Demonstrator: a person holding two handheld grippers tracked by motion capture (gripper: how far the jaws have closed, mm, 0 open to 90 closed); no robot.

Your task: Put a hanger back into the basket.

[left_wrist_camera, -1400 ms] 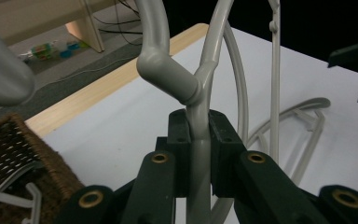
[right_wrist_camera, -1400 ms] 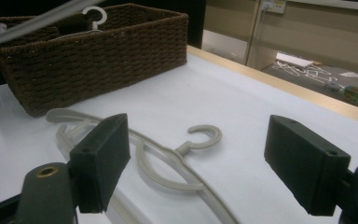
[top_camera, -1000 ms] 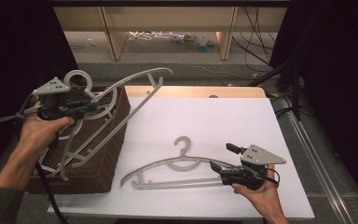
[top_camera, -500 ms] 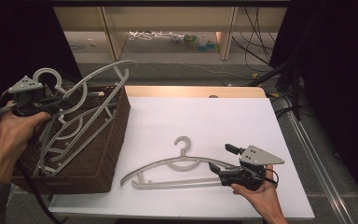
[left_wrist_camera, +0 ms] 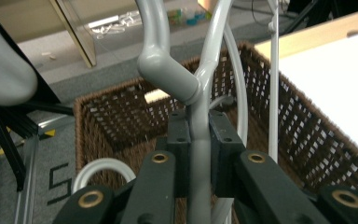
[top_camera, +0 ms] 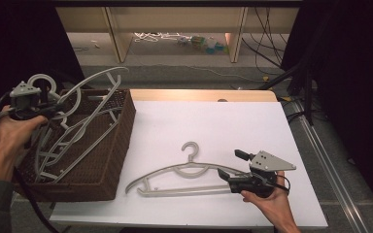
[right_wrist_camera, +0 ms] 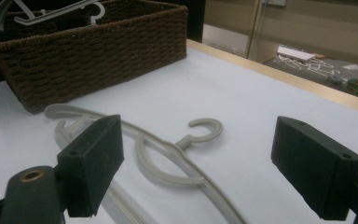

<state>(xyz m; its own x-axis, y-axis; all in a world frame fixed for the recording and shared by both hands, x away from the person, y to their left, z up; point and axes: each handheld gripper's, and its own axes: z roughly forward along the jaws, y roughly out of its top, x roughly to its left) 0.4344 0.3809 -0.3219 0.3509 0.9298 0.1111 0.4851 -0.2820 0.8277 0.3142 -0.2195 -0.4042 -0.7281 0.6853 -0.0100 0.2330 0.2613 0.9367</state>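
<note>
My left gripper (top_camera: 46, 108) (left_wrist_camera: 199, 137) is shut on the neck of a grey plastic hanger (top_camera: 94, 80) (left_wrist_camera: 168, 70), just below its hook. It holds the hanger tilted over the left part of a brown wicker basket (top_camera: 124, 128) (left_wrist_camera: 307, 135). Several more grey hangers (top_camera: 60, 145) lie inside the basket. A second grey hanger (top_camera: 184, 170) (right_wrist_camera: 168, 154) lies flat on the white table (top_camera: 213, 121), hook toward the far side. My right gripper (top_camera: 233, 166) (right_wrist_camera: 196, 172) rests at that hanger's right end, open, its jaws on either side of the hanger's arm and not touching it.
The basket (right_wrist_camera: 98, 51) stands at the table's left edge. A wooden strip (top_camera: 199, 94) runs along the table's far edge. Beyond it are shelf legs (top_camera: 116, 34) and cables on the floor (top_camera: 267, 73). Dark curtains hang on both sides.
My left gripper has carried its hanger leftward and slightly down, from above the basket's right side to its left side. The right gripper and the hanger on the table have not moved.
</note>
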